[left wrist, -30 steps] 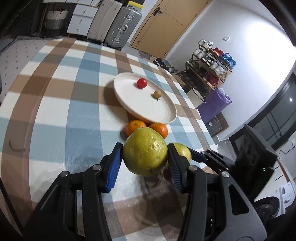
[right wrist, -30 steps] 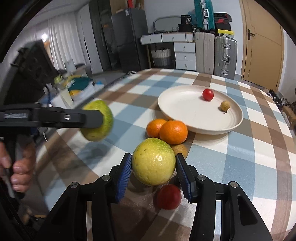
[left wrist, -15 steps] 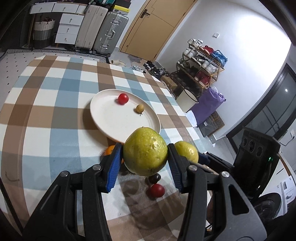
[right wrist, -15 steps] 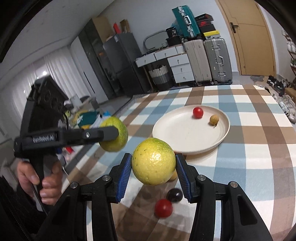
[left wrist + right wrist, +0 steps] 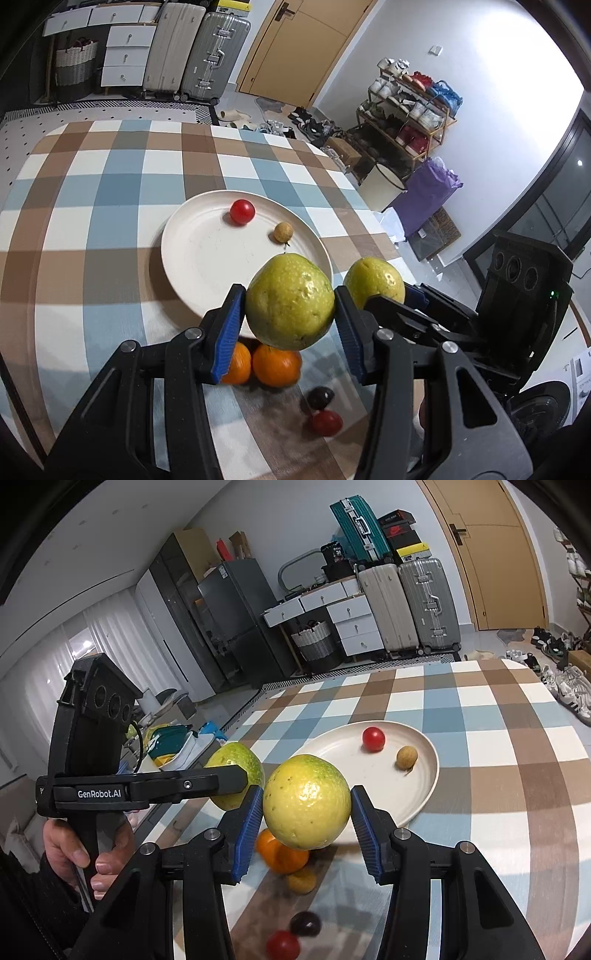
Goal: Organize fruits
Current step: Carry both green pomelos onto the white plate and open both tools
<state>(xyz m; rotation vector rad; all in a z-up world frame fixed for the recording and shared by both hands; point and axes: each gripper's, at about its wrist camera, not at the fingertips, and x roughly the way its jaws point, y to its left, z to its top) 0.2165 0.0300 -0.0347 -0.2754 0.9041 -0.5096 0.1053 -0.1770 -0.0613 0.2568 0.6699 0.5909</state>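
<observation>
In the left wrist view my left gripper [image 5: 289, 303] is shut on a large yellow-green fruit [image 5: 290, 301], held in the air over the near rim of a cream plate [image 5: 199, 269]. To its right, my right gripper [image 5: 388, 293] holds a second yellow-green fruit [image 5: 373, 281]. In the right wrist view that right gripper [image 5: 306, 801] grips its fruit [image 5: 306, 801]. The left gripper [image 5: 236, 775], held by a hand [image 5: 70, 845], carries the other fruit [image 5: 236, 764] alongside. A red tomato [image 5: 242, 211] and a small brown fruit [image 5: 283, 232] lie on the plate [image 5: 343, 755].
On the checked tablecloth below the grippers lie two oranges [image 5: 276, 363], a dark small fruit [image 5: 320, 397] and a red tomato [image 5: 325, 422]. A small yellowish fruit [image 5: 302, 880] sits near them. Suitcases, drawers and a shoe rack stand beyond the table.
Both grippers have risen with their fruits and moved toward the plate. The oranges, earlier ahead of the held fruits, now lie beneath them. Neither grip has changed.
</observation>
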